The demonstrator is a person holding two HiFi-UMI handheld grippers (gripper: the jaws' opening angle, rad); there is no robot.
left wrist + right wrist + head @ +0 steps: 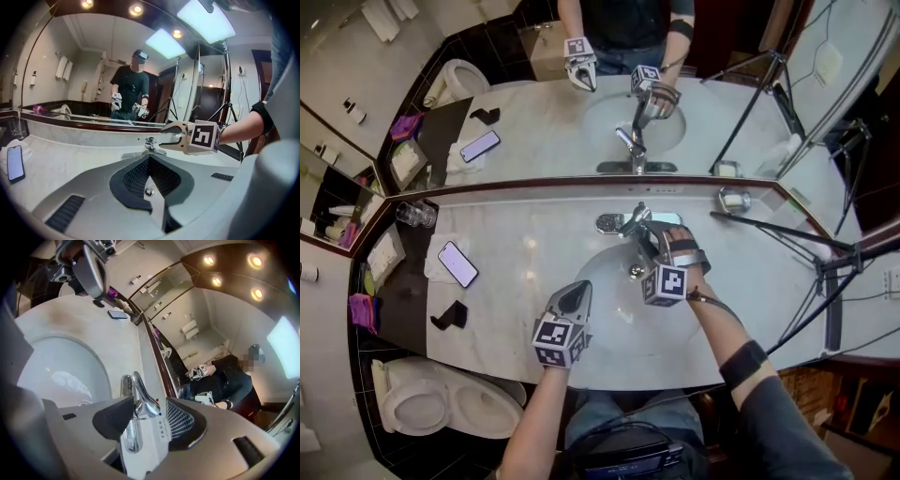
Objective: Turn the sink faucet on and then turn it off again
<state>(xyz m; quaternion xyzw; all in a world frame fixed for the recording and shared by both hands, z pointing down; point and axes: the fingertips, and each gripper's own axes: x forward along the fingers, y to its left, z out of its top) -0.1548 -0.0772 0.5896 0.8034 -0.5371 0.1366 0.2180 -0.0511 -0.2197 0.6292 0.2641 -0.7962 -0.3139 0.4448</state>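
Though half hidden by right gripper (pixel 653 234), faucet (pixel 619 223) between wide jaws; left gripper (pixel 576 294) jaws together.

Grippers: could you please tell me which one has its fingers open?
The right gripper: its fingers stand apart around the faucet; the left gripper is shut.

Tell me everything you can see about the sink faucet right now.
The faucet is shiny chrome: a single lever on top, marked with a red and a blue dot, over a flat base plate. It stands upright behind the sink, close to the mirror. The right gripper has open jaws flanking the lever; neither pad seems to press it. No running water shows.
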